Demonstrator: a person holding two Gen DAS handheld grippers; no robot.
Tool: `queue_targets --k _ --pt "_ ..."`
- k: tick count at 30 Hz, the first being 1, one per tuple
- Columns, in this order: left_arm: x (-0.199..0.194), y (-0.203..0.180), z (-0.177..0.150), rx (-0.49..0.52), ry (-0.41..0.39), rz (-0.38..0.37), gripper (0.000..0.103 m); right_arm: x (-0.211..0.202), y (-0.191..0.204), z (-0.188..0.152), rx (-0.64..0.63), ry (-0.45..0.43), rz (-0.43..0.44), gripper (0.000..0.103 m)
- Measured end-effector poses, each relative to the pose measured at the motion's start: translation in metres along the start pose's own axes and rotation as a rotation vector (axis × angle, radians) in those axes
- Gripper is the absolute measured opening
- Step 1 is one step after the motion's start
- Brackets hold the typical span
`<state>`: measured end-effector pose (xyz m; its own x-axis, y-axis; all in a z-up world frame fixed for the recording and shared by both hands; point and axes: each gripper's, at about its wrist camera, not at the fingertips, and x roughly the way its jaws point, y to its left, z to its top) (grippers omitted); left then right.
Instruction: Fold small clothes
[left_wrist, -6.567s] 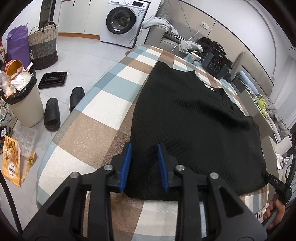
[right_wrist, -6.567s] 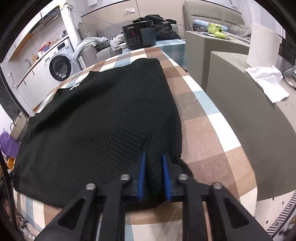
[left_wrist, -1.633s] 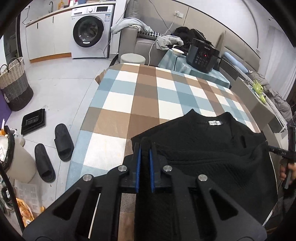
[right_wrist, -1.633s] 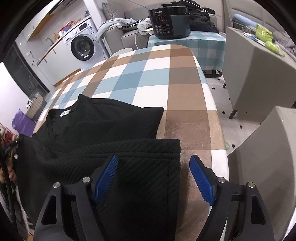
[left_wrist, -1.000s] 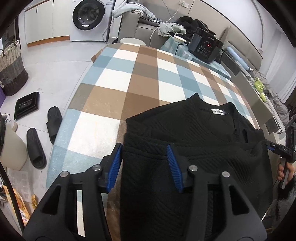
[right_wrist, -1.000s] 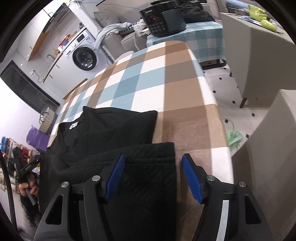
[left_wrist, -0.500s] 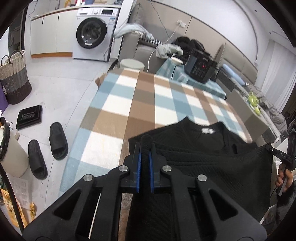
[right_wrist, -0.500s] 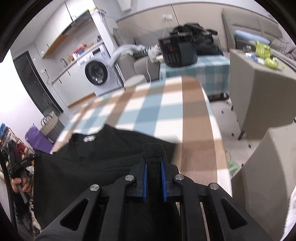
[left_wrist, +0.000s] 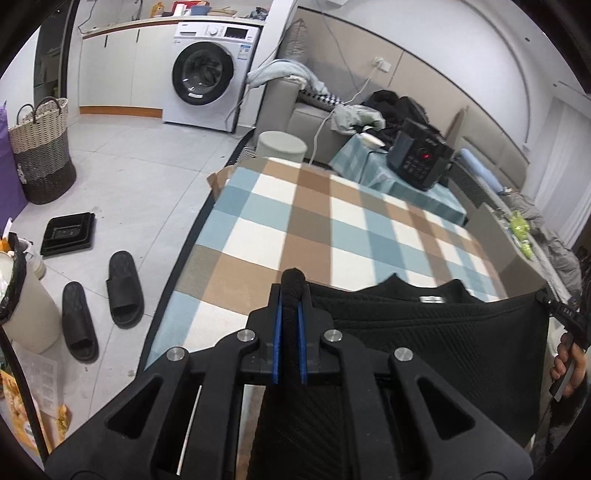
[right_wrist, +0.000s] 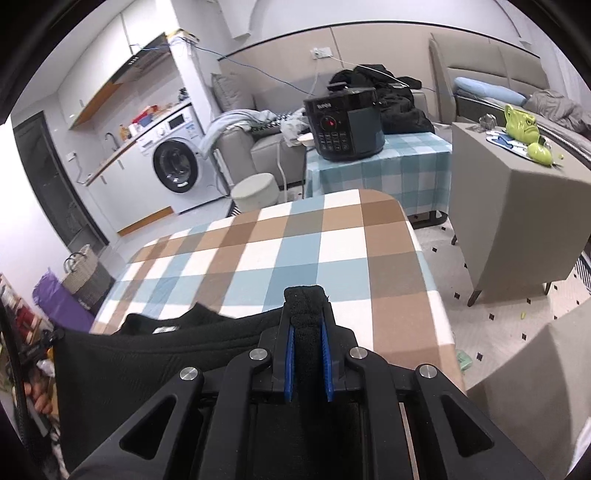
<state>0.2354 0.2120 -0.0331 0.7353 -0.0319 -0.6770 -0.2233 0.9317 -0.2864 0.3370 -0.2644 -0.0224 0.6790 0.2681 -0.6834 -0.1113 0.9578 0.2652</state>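
The black sweater (left_wrist: 443, 343) is held stretched crosswise over the near end of the checked table (left_wrist: 332, 229), its long axis running between the two grippers and its collar pointing toward the far end. The left gripper (left_wrist: 290, 314) is clamped on one folded corner, and the right gripper (right_wrist: 306, 332) is clamped on the other. The rest of the checked top beyond the collar is seen bare up to its rounded far edge.
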Motion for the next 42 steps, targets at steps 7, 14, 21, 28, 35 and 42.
queue_targets --k 7,14,21,28,35,42 --pt "0.044 0.012 -0.001 -0.028 0.074 0.024 0.005 0.040 -0.007 -0.001 0.030 0.048 -0.060 0.012" --pt "0.075 0.015 -0.010 -0.040 0.155 0.097 0.021 0.063 -0.020 -0.008 0.113 0.166 -0.052 0.027" --pt "0.027 0.020 -0.029 -0.048 0.148 0.132 0.055 -0.001 -0.023 -0.034 0.111 0.183 -0.022 0.053" --pt "-0.046 0.013 -0.079 -0.029 0.142 0.120 0.065 -0.084 -0.024 -0.101 0.079 0.200 -0.013 0.062" --pt "-0.100 -0.004 -0.138 -0.002 0.149 0.114 0.068 -0.136 -0.046 -0.171 0.252 0.210 0.023 0.062" --pt "-0.126 0.005 -0.176 -0.079 0.166 0.118 0.068 -0.145 -0.047 -0.207 0.317 0.228 0.099 0.062"
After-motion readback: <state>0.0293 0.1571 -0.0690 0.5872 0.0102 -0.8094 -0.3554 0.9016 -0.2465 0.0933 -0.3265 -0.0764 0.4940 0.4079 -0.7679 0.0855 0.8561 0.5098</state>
